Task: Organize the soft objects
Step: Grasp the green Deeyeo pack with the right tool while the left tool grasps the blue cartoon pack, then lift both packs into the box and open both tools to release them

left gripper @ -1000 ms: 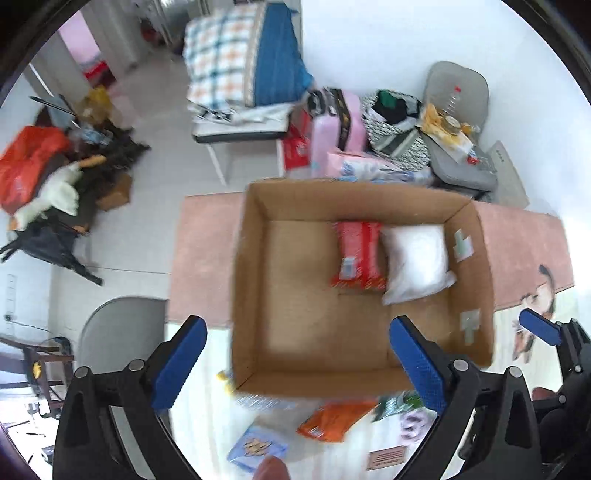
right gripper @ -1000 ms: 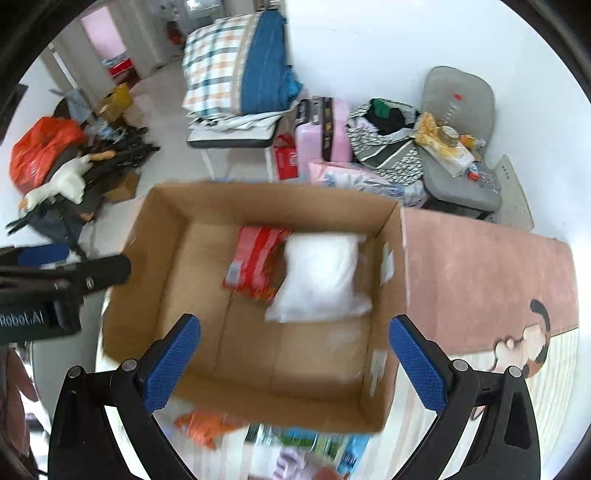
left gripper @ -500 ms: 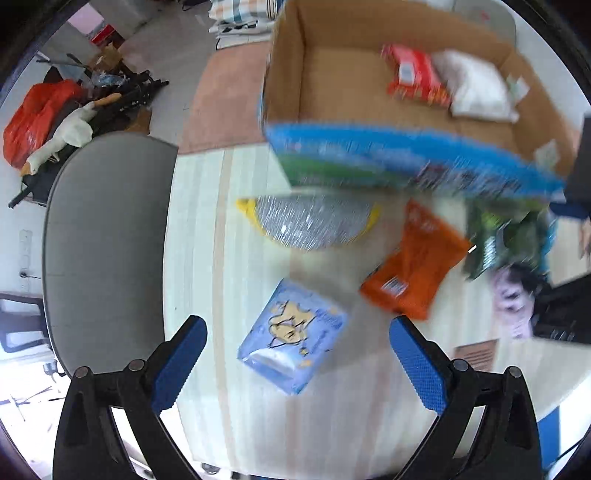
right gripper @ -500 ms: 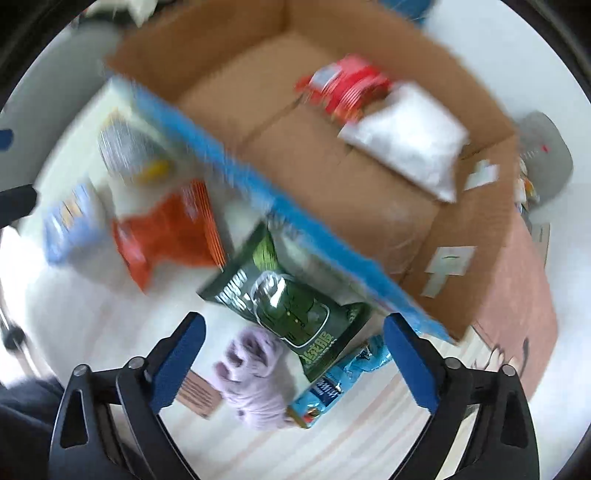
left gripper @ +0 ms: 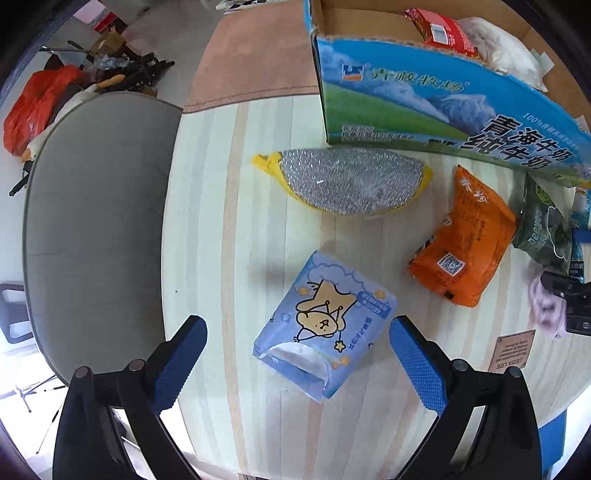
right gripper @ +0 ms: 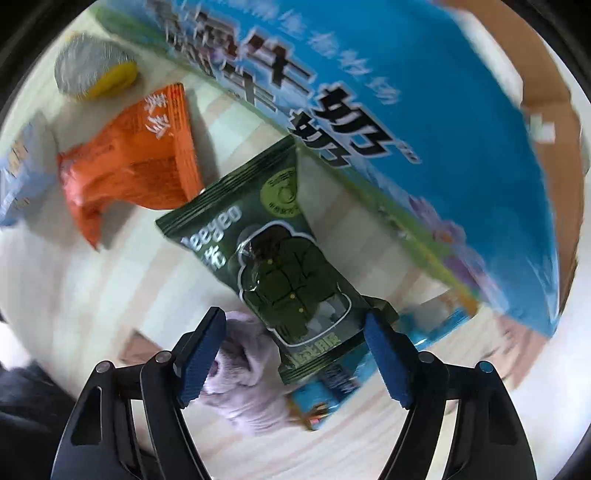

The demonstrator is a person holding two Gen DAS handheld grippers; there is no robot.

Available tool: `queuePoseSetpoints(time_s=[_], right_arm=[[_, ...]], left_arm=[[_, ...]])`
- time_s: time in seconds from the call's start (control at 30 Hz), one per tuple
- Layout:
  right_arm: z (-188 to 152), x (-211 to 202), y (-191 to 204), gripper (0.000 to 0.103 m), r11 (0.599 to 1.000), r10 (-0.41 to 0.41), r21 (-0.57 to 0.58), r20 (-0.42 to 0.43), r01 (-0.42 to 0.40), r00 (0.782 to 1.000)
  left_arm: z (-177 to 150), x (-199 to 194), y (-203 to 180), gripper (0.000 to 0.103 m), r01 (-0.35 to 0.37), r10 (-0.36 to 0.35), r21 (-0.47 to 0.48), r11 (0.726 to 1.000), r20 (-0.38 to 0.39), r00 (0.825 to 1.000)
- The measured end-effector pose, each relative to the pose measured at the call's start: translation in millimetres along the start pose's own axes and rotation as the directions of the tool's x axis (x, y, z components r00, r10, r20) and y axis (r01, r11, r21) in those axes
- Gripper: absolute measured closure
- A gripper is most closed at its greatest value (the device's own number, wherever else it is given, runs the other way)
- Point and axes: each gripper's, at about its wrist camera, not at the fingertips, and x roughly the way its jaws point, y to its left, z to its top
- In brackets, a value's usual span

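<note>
The soft things lie loose on the striped table [left gripper: 229, 229], just in front of the open box [left gripper: 424, 107], likely so each can be lifted the short way over its near wall. A red packet [left gripper: 439, 29] and a white pouch [left gripper: 506, 51] already sit inside it.

The left gripper [left gripper: 297, 363] is wide open and holds nothing; it hangs over the light blue tissue pack [left gripper: 325, 332], its fingers to either side of the pack's near end, which suggests this is its pick. The right gripper [right gripper: 295, 356] is also spread and empty, its fingers straddling the near end of the green bag [right gripper: 280, 266], with a lilac cloth [right gripper: 247, 376] by its left finger and a blue packet [right gripper: 332, 376] partly under the bag.

The silver and yellow pad [left gripper: 351, 181] lies close to the box wall, and the orange bag [left gripper: 469, 236] sits between it and the green bag. Left of the tissue pack the table is bare up to its curved edge, beside a grey chair [left gripper: 96, 221]. On the right the things crowd and overlap, so a clean grasp there looks harder
</note>
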Motion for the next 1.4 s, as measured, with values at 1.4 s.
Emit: queuePoseSetpoints(time_s=[1.4], right_arm=[[-28, 28, 4, 0.042, 0.831, 0.401, 0.408, 0.030, -0.378, 0.915]], left_arm=[[-5, 103, 38, 0.015, 0.263, -0.285, -0.121, 0.957, -0.227, 0.931]])
